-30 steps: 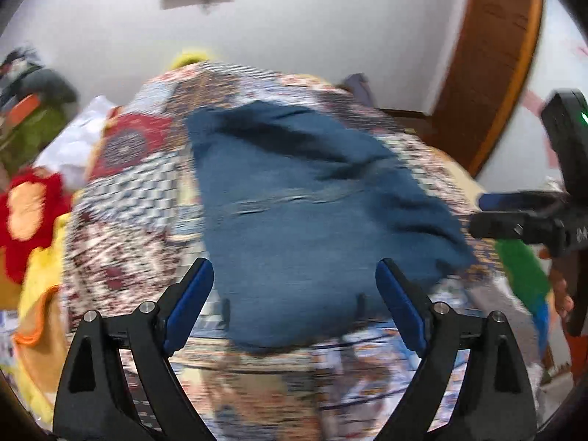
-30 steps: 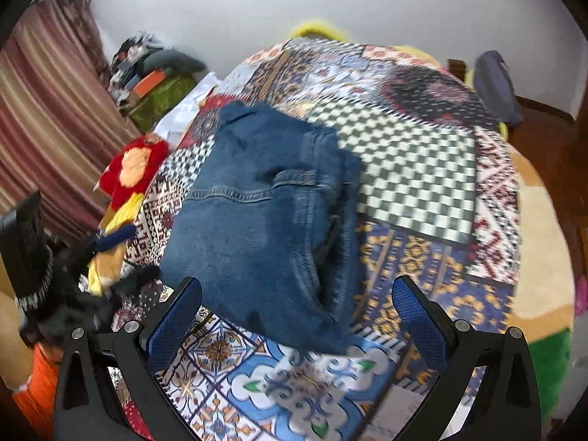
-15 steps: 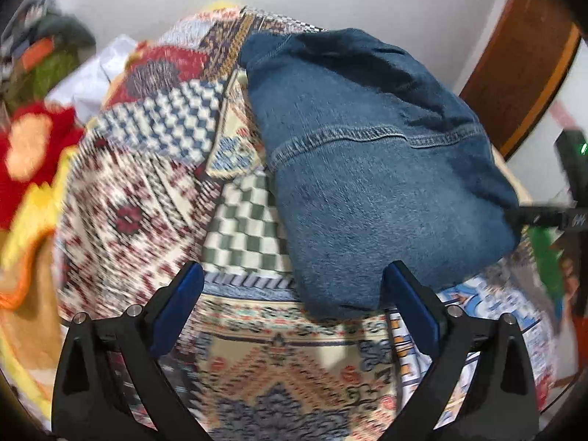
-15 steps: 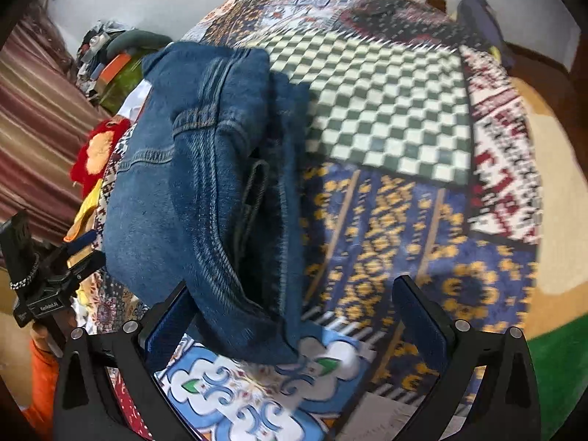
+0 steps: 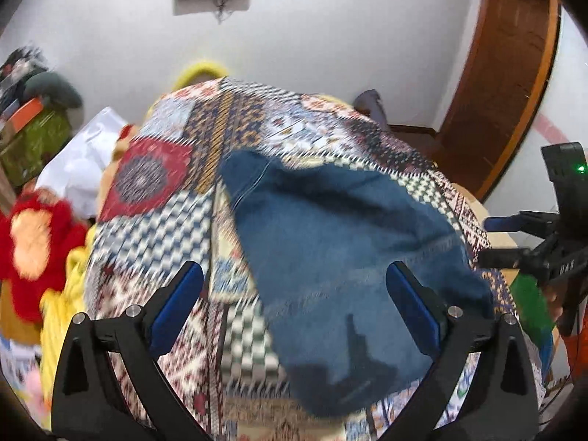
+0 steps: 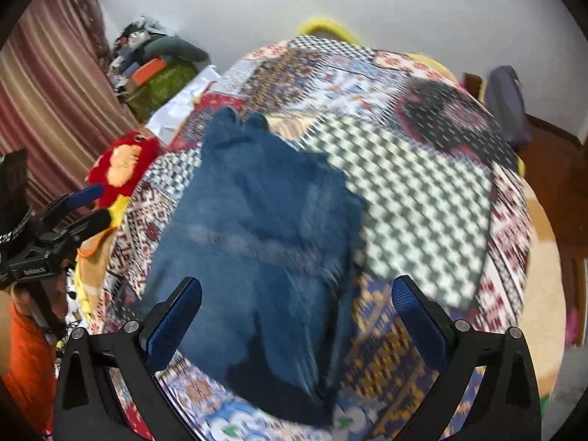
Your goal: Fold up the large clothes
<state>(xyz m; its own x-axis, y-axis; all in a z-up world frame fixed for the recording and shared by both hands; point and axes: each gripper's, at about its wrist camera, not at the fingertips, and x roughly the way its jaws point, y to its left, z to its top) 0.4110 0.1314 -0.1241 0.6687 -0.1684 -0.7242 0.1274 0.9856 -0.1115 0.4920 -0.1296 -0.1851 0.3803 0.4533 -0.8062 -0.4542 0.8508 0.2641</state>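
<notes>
A folded pair of blue denim jeans (image 5: 341, 257) lies on a bed's multicoloured patchwork quilt (image 5: 154, 235), just beyond the left gripper (image 5: 294, 305), whose black, blue-padded jaws stand wide and released, gripping nothing. In the right wrist view the jeans (image 6: 257, 242) sit to the near left, ahead of the right gripper (image 6: 297, 312), likewise spread and empty. Both tools angle downward above the bed, apart from the denim. A red-and-orange plush toy (image 6: 123, 163) rests at the quilt's left edge.
</notes>
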